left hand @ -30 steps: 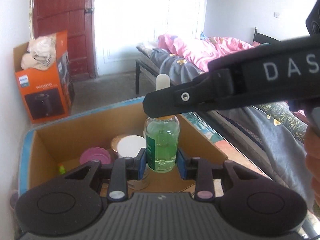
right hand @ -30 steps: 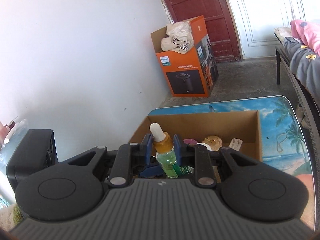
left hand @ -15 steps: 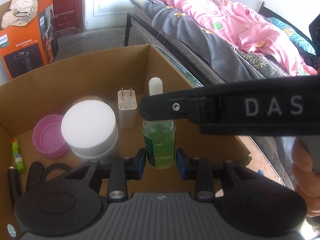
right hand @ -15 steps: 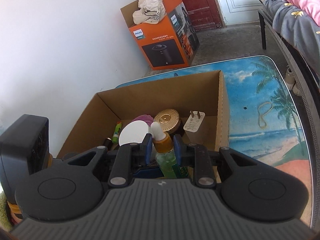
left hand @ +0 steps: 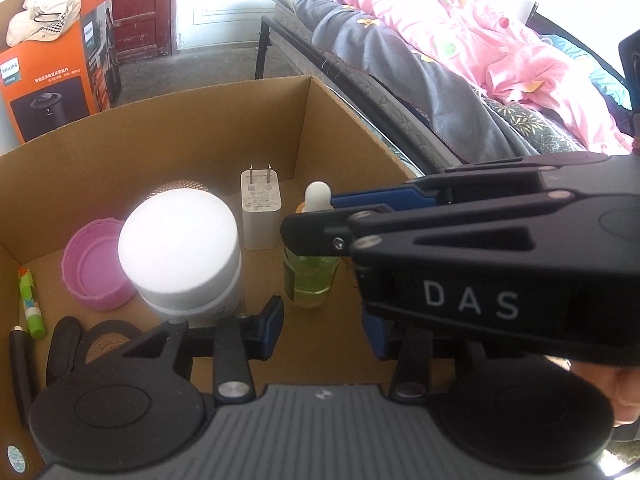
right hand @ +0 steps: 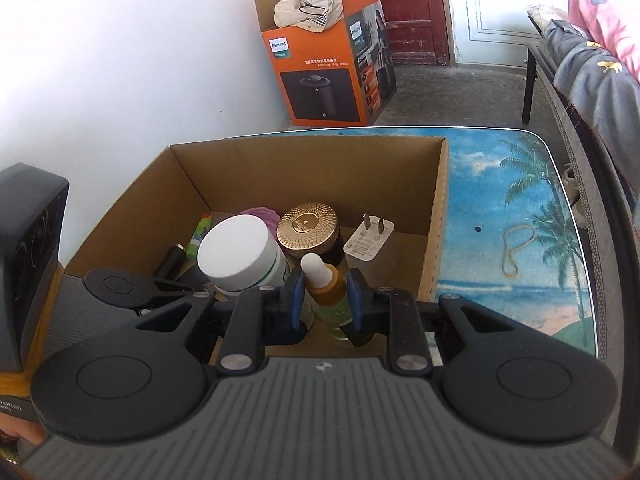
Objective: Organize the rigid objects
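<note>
Inside the brown cardboard box (right hand: 436, 216), the small glass dropper bottle of green liquid (right hand: 334, 300), probably fragile and slippery, stands clamped at its amber neck by the right gripper (right hand: 325, 300), while the left gripper (left hand: 320, 328) jaws are opening around its base.

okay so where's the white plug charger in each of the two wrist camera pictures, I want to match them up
Left wrist view: the white plug charger stands upright near the cardboard box's far wall, centre of the picture, prongs up.
Right wrist view: the same charger leans in the box's far right corner, right of centre.
Shared landmark: the white-lidded jar, left of the charger in both.
</note>
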Demonstrator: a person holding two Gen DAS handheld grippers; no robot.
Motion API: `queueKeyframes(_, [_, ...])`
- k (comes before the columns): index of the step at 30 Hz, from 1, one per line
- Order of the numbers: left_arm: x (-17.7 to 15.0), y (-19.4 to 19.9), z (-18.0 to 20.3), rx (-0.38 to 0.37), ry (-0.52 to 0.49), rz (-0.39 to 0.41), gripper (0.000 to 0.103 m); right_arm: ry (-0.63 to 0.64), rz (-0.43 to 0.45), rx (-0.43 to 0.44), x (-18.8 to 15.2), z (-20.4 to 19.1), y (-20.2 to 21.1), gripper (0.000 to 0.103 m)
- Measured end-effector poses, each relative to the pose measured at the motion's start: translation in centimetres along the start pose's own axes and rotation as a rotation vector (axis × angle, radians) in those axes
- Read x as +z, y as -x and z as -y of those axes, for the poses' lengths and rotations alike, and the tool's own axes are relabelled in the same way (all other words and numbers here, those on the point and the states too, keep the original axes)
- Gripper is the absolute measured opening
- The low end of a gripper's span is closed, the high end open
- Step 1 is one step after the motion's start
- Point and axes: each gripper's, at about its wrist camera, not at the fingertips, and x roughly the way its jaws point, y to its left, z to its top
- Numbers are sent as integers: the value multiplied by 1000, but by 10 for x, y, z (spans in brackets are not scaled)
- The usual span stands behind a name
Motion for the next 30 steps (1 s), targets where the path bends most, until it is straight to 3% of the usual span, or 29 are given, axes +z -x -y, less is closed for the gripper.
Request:
queueKeyframes(11, [1,5,6,10,-16,22,46,28,34,-14,7,-2,11,22])
queueKeyframes(19, [-1,26,18,40,-68,85,58,-41,103,26,3,5,38,22])
queueKeyframes(24, [-11,61,29,66,-115,159,70,-107,192,48,-5,0,79,24])
queueKeyframes(27, [-22,89,36,82,-139,211,82,-162,259,70,-13,-6,109,34])
queueKeyframes(30, [-40,118,36,99,-140,267,89,-198,321,77,-26,-15,139,52])
